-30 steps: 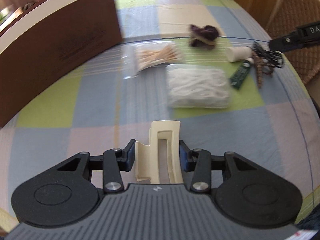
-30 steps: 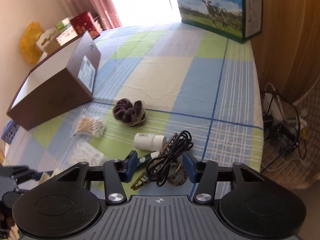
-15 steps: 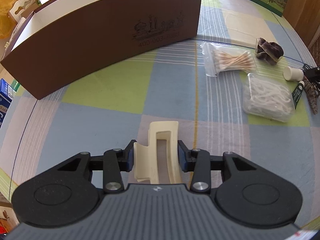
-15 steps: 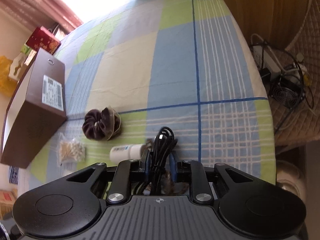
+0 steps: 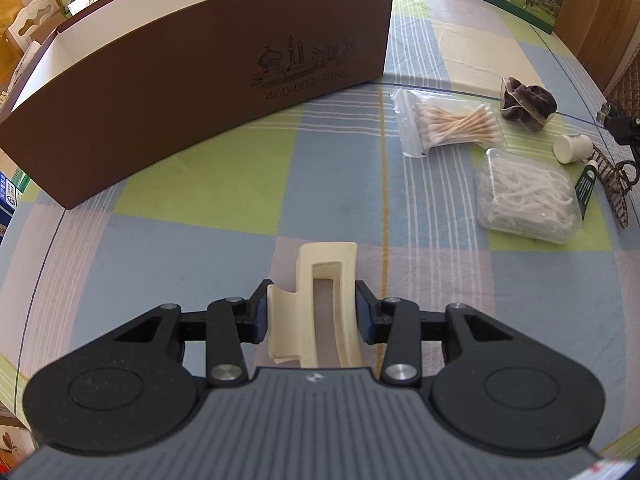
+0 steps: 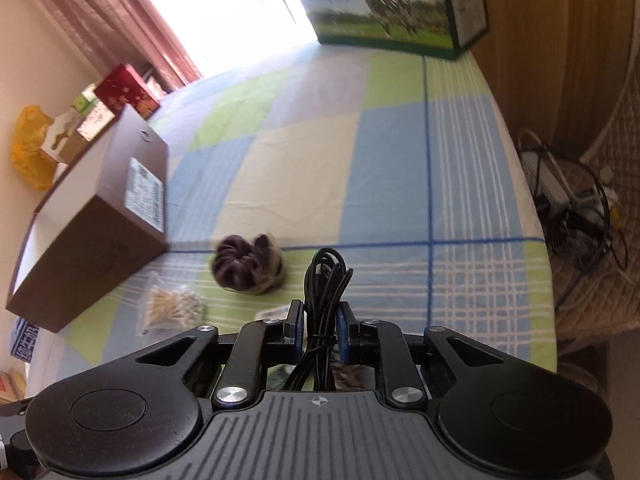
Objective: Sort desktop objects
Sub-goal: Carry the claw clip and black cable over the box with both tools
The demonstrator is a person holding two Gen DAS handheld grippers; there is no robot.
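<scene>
My left gripper point(image 5: 312, 314) is shut on a cream hair claw clip point(image 5: 320, 300) and holds it above the checked tablecloth. A long brown open box point(image 5: 192, 80) stands ahead on the left. My right gripper point(image 6: 319, 326) is shut on a coiled black cable point(image 6: 324, 280), lifted above the table. On the cloth lie a bag of cotton swabs point(image 5: 452, 124), a purple scrunchie point(image 5: 526, 102), a clear box of floss picks point(image 5: 528, 196), a white bottle point(image 5: 572, 148), a green tube point(image 5: 586, 188) and a brown patterned clip point(image 5: 616, 196).
A green milk carton point(image 6: 388, 4) stands at the table's far end. The table's right edge drops to a floor with a power strip and wires point(image 6: 568, 196). A red box point(image 6: 128, 90) and small packages lie behind the brown box point(image 6: 100, 216).
My right gripper has shut on the black cable and lifted it off the table. My left gripper has swung left with the clip, so the brown box now lies ahead.
</scene>
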